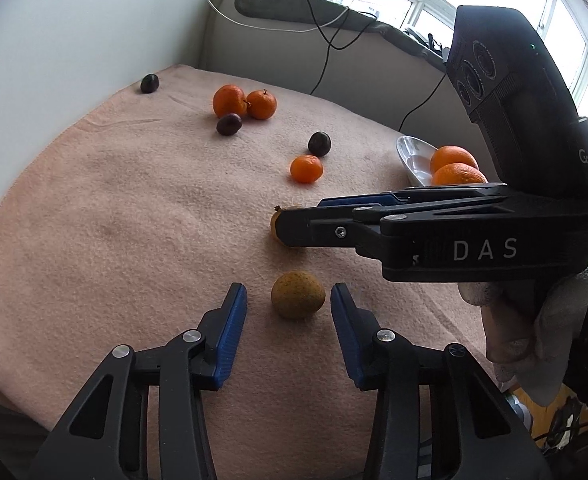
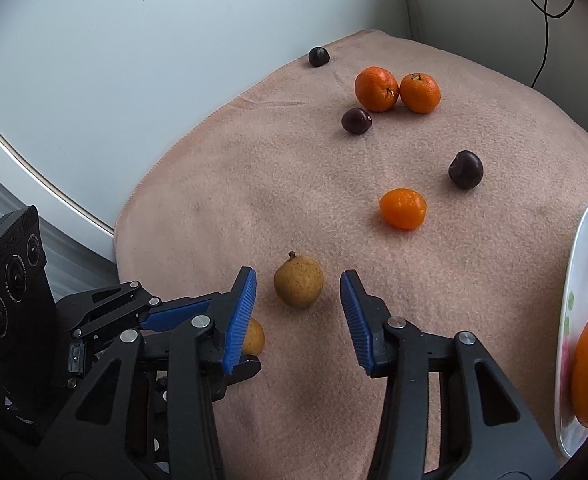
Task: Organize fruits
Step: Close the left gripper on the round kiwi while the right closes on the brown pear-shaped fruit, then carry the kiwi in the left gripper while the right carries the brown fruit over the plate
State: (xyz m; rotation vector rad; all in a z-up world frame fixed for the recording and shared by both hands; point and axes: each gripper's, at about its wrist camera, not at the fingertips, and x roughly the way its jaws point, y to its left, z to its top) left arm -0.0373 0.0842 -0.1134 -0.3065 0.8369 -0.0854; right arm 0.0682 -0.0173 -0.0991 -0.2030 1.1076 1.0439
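Fruits lie scattered on the pink blanket (image 2: 222,184). Each claw is spread apart around one brown loquat: left claw (image 1: 289,300) around the near loquat (image 1: 297,294), right claw (image 2: 297,294) around the far loquat (image 2: 298,280). Both claws are very near each other; closing together, they may collide, or a round loquat may roll away

Blanket (image 2: 254,184): pale pink, plain. Mandarins (image 2: 375,89): bright orange. Plums (image 2: 465,169): dark purple, nearly black. Two small pears (image 2: 298,281): yellow-brown, finely speckled. Plate (image 2: 581,264): white, with green leaf and pink flower print. Left gripper (image 1: 289,307) and right gripper (image 2: 298,308): black frames, blue ribbed fingers (image 2: 242,312). Wall (image 2: 134,40): white.
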